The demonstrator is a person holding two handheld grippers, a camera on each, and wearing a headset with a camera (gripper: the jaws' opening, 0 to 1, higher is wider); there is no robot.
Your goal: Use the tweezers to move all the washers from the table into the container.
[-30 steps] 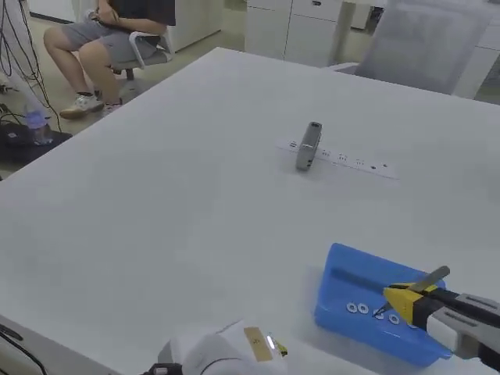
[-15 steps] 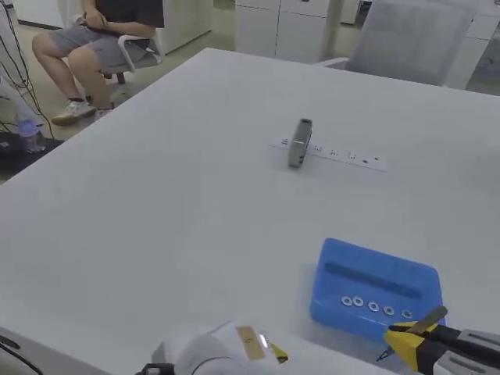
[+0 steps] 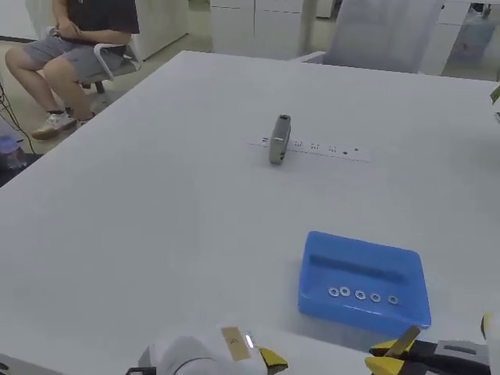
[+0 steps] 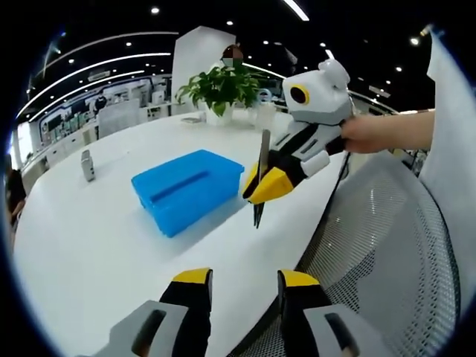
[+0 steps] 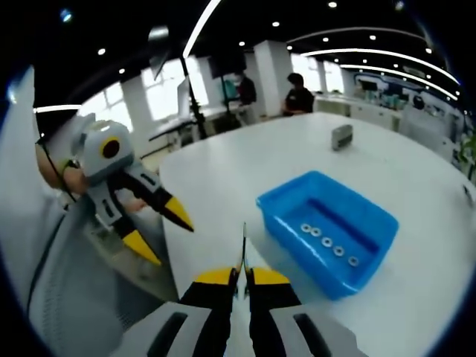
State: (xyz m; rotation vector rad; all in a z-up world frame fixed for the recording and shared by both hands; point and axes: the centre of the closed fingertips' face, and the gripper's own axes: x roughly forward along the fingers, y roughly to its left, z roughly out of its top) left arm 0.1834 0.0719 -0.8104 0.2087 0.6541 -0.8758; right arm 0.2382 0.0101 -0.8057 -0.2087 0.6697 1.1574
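Observation:
The blue container (image 3: 363, 285) sits near the table's front edge with several washers (image 3: 359, 295) in a row on its floor. My right gripper (image 3: 391, 364) is low at the bottom right, in front of the container and shut on the thin metal tweezers (image 3: 406, 341). In the right gripper view the tweezers (image 5: 243, 249) stick out between the closed jaws, left of the container (image 5: 327, 230) and its washers (image 5: 327, 242). My left gripper (image 4: 245, 281) stands open and empty. It shows at the bottom edge of the head view (image 3: 269, 361), left of the container.
A white power strip (image 3: 312, 148) with a grey device (image 3: 279, 139) lies mid-table. A grey chair (image 3: 375, 31) stands at the far side and a person (image 3: 70, 31) sits at the far left. The table edge runs just under both grippers.
My right gripper has drawn the tweezers back out of the container toward the near table edge. A full row of washers now shows uncovered in the container. The head camera has shifted.

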